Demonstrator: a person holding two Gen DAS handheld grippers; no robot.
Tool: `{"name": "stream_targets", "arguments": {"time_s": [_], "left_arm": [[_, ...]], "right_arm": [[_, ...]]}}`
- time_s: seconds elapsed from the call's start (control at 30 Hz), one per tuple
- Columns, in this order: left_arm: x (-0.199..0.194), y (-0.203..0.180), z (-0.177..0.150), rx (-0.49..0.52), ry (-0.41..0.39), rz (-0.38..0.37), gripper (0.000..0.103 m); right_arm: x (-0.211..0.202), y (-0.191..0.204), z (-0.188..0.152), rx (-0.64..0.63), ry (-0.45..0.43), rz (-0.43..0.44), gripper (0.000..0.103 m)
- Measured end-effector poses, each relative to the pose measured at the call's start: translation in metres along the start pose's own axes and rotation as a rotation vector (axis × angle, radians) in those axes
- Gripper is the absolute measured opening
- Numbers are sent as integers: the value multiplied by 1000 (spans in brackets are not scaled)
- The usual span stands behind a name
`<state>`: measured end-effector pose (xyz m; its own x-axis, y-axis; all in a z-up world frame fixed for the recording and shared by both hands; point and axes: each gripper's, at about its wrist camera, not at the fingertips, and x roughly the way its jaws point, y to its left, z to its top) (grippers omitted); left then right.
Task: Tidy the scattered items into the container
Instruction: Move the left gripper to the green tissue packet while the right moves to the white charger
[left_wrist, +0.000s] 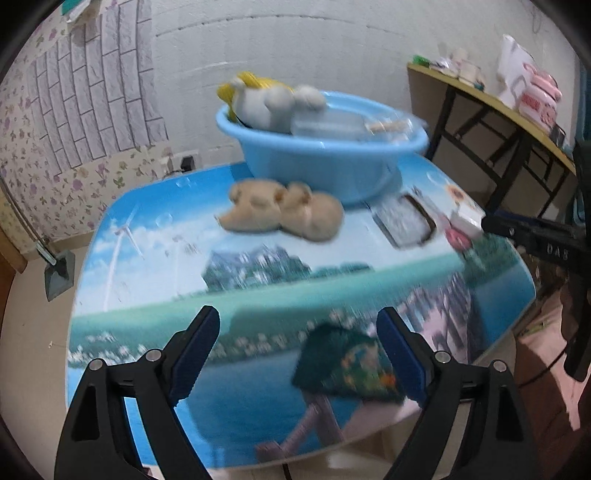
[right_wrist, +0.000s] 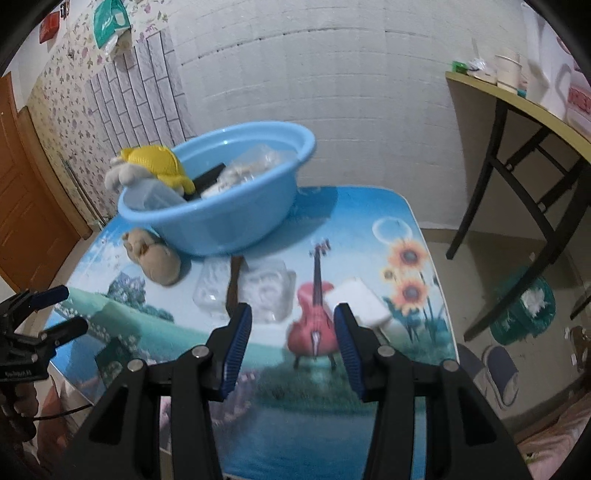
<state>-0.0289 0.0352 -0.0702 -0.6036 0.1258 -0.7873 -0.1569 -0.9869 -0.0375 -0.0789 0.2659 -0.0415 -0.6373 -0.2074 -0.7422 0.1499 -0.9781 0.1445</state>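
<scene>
1. The left gripper (left_wrist: 299, 354) has its jaws spread and empty above the dark green packet (left_wrist: 347, 363) at the near edge of the table (left_wrist: 155, 206); a careless grip can push the packet off.
2. The right gripper (right_wrist: 293, 347) is also parted and holds nothing.
3. The blue basin (right_wrist: 236, 221) is already crowded.
4. The beige plush toy (left_wrist: 284, 210) lies beside it.

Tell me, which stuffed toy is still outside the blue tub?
The tan plush toy lies on the table beside the blue tub; the grey-and-yellow plush is inside it.
</scene>
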Motion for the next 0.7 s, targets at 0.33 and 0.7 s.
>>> {"name": "stream_targets", "arguments": {"time_s": [0.33, 0.7], "left_arm": [[9, -21, -27, 60, 64, -42, 90], [28, -31, -32, 97, 81, -37, 97]], "right_arm": [[9, -27, -11, 56, 25, -78, 46], [28, -45, -8, 35, 44, -98, 60]]}}
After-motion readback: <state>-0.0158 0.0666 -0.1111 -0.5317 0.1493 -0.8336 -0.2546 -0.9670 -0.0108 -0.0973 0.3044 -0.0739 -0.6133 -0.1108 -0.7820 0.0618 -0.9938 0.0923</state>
